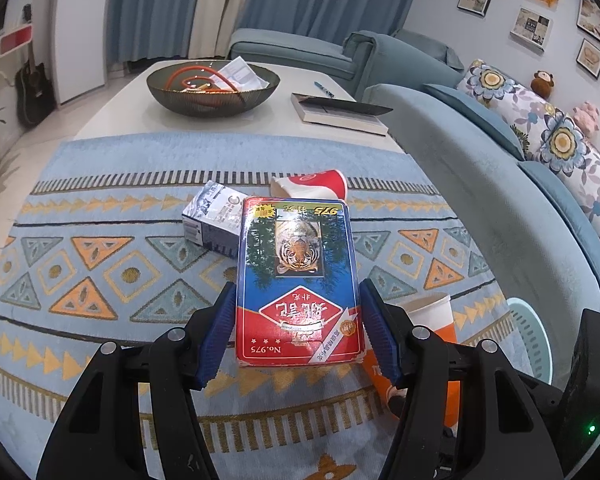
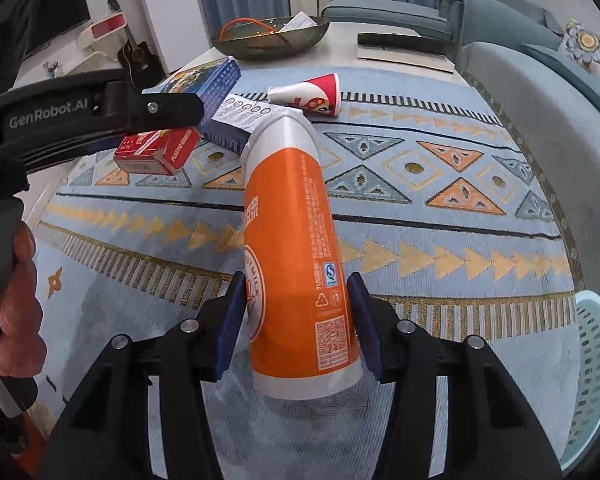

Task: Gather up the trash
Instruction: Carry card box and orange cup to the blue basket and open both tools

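Observation:
My left gripper (image 1: pixel 298 336) is shut on a red-and-blue playing-card box (image 1: pixel 298 272) with a tiger picture, held above the patterned carpet. In the right wrist view, my right gripper (image 2: pixel 298 328) is shut on a tall orange-and-white paper cup (image 2: pixel 288 220), tilted away from me; its rim shows beside the left gripper's right finger (image 1: pixel 428 312). On the carpet beyond lie a small blue-and-white milk carton (image 1: pixel 212 220) (image 2: pixel 248 114) and a red paper cup (image 1: pixel 312 186) (image 2: pixel 312 94) on its side. The left gripper with the card box (image 2: pixel 180 78) shows at upper left.
A pale green slotted basket (image 1: pixel 532 340) (image 2: pixel 596 360) stands at the right by the blue sofa (image 1: pixel 480 184). Behind the carpet is a low white table (image 1: pixel 132 112) with a dark bowl (image 1: pixel 212 88) and a book (image 1: pixel 340 112). A person's hand (image 2: pixel 16 300) holds the left gripper's handle.

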`<state>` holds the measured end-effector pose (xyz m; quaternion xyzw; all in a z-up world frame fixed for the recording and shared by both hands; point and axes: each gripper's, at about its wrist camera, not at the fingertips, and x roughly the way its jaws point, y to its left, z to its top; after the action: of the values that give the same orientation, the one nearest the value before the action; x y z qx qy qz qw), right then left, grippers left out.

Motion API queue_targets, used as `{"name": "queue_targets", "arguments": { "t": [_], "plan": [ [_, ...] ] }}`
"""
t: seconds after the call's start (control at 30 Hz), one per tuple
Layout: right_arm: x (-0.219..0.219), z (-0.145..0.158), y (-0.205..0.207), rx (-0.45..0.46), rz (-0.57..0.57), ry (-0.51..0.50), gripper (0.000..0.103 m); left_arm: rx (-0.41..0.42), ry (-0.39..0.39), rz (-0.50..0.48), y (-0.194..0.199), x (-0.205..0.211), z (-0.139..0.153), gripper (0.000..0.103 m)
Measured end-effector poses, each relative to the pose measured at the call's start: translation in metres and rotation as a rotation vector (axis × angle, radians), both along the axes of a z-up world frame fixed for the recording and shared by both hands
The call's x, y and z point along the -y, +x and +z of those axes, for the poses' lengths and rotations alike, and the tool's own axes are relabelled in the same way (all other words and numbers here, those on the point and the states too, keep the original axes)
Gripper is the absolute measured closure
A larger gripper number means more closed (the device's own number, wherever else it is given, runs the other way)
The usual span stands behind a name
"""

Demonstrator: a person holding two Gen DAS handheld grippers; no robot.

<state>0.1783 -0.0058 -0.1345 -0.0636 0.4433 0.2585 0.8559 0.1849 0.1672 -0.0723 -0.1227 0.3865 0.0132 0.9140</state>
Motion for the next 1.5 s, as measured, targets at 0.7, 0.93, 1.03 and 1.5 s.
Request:
{"name": "queue_targets", "arguments": {
  "t": [0.7, 0.93, 1.03, 1.5],
  "plan": [
    [0.132, 0.086, -0.051, 0.218, -0.246, 0.098, 0.057, 0.131, 0.012, -0.218, -0.034, 0.100, 0.048, 0.044],
    [0.233, 0.119, -0.071, 0.283, -0.440, 0.102, 0.057, 0.181, -0.019, -0.393, -0.045, 0.197, 0.072, 0.044],
    [0.278, 0.119, -0.074, 0.278, -0.534, 0.119, 0.057, 0.184, 0.000, -0.465, -0.043, 0.243, 0.074, 0.044],
    [0.387, 0.027, -0.053, 0.043, -0.822, 0.122, 0.056, -0.044, -0.070, -0.661, 0.003, 0.367, -0.012, 0.043]
  ]
}}
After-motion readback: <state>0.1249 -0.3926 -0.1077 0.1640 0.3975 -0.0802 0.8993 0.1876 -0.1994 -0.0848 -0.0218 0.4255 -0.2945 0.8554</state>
